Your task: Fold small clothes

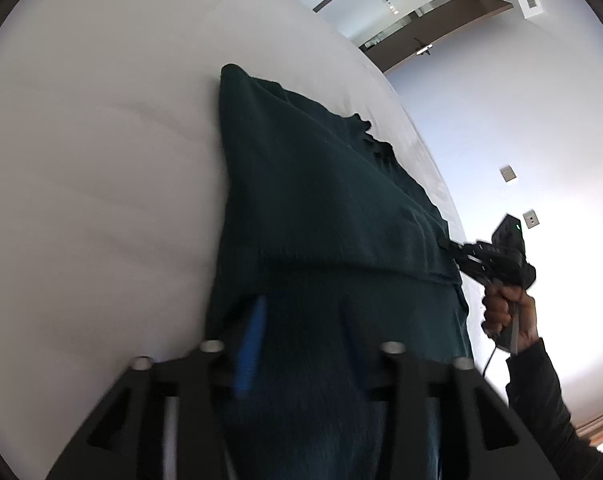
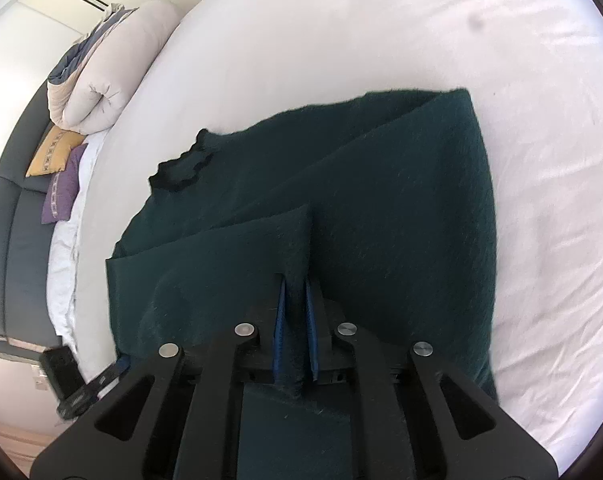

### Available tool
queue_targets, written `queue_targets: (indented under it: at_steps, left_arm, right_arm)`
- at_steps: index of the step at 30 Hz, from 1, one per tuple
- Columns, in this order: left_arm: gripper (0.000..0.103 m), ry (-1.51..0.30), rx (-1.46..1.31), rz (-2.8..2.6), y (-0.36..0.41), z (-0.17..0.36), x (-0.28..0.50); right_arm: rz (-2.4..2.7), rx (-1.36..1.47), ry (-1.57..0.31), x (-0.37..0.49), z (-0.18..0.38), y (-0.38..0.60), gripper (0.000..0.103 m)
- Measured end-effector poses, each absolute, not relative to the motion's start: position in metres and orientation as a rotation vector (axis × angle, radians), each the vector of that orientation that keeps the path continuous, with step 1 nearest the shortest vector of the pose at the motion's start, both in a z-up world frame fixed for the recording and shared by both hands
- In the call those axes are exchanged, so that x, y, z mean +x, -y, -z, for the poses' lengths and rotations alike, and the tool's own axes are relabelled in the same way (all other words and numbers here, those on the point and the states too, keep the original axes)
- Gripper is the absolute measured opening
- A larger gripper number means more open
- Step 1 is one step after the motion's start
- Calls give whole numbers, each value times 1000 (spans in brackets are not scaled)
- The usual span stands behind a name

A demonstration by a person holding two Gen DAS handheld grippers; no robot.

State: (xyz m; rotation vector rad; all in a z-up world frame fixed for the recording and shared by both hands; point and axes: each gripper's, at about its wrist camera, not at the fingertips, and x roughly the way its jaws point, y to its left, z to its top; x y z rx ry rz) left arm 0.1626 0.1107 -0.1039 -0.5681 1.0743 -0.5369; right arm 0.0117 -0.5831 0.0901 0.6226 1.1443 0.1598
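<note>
Right wrist view: a wide white bed sheet [image 2: 441, 32] is filling most of the field, lightly creased at the right. A dark green knitted sweater [image 2: 401, 208] is lying across the sheet, its ribbed dark collar [image 2: 185, 168] pointing to the far left and its near edge being lifted clear of the bed. A rolled beige duvet [image 2: 113, 68] is sitting at the far left, with a mustard yellow cushion [image 2: 53, 152] and a purple cushion [image 2: 63, 194] lying just beside it against a dark grey upholstered headboard [image 2: 17, 240]. The right gripper [image 2: 295, 296] is pinching a raised fold of the sweater, its blue-padded fingers [image 2: 279, 320] drawn nearly together with only the fabric between them.

Left wrist view: the same sweater [image 1: 321, 200] is stretching away over the white sheet [image 1: 101, 160], with the near hem draped over the left gripper [image 1: 301, 320]. Its blue-padded finger [image 1: 251, 344] is showing at the left of the cloth; the other finger is blurred behind the fabric, set well apart from it. Whether this gripper is actually clamping the cloth cannot be told. At the right, the right gripper [image 1: 447, 245] is biting the sweater's edge, held in a hand [image 1: 505, 308].
</note>
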Motion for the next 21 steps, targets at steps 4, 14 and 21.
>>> queue_targets:
  at_steps: [4,14,21]
  left_arm:
    - [69,-1044,-535,494,-112,88,121]
    - [82,-1088,-598,376,-146,89,29]
    - [83,-1156,-675,406,-145,94,-30]
  right_arm:
    - [-134,674,-1129,11,-88,590,10]
    - [-115,635,-1021,-108,-129,619,14]
    - [-176,591,-930,-242,-136,636,85]
